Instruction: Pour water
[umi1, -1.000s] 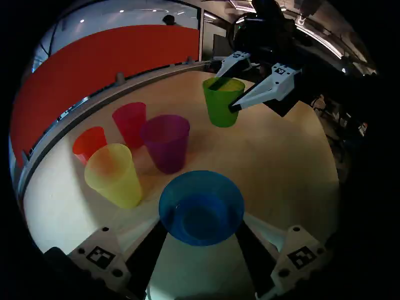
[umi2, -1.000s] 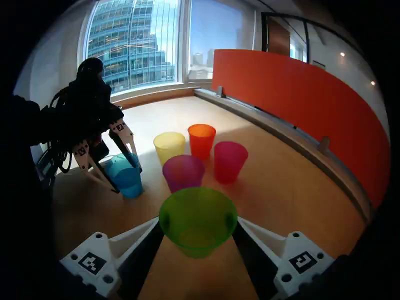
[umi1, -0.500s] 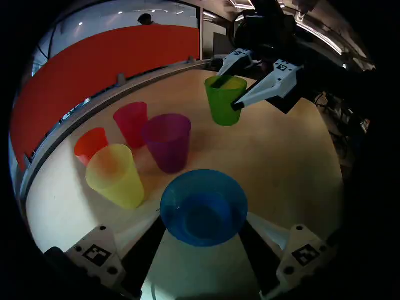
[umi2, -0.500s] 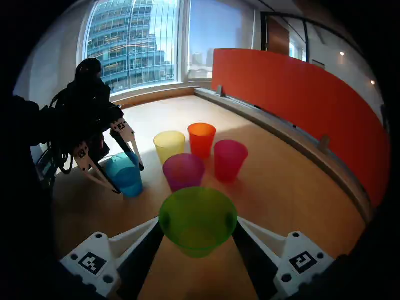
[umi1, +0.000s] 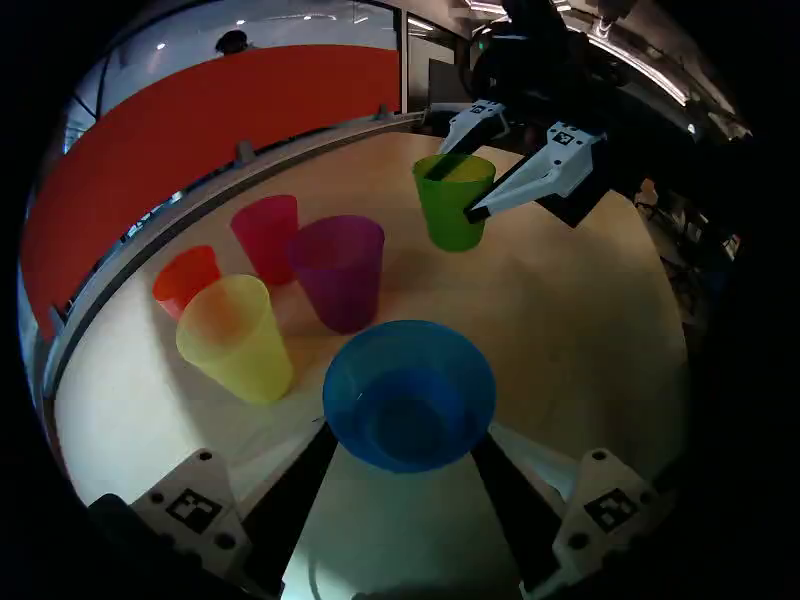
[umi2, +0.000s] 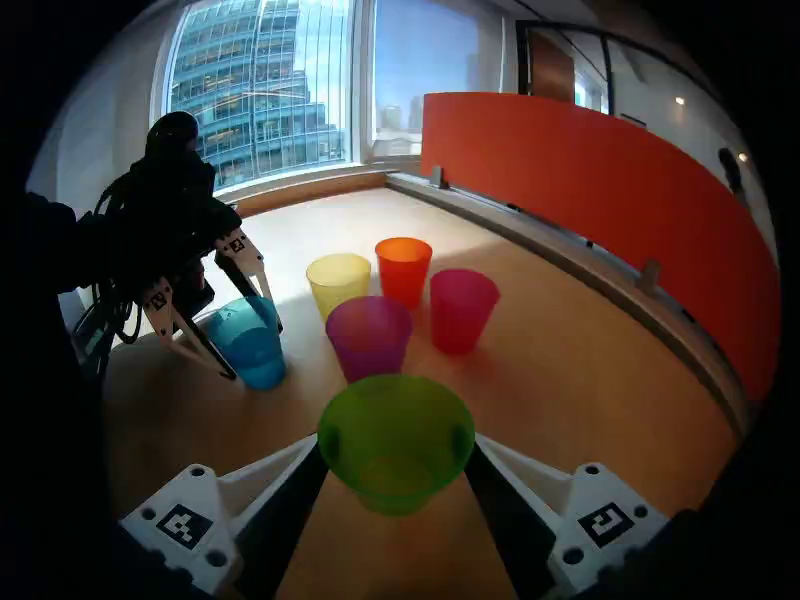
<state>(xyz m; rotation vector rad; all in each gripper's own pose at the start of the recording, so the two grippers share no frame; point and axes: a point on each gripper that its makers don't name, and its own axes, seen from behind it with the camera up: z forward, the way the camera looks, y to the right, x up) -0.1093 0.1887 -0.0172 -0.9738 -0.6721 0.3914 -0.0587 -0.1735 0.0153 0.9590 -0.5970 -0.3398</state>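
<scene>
Left gripper view: the jaws of the left gripper (umi1: 410, 445) grip the blue cup (umi1: 410, 390), now closer to the purple cup (umi1: 340, 270) than a second ago. In the right gripper view, the jaws of the right gripper (umi2: 397, 458) grip the green cup (umi2: 396, 425) as before, over the surface (umi2: 570, 400).

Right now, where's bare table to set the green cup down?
Widest bare table lies between the pink cup and the orange partition. Another strip lies beyond the orange cup, toward the window. Crowded: the cluster around the purple cup, plus the blue cup beside it.
</scene>
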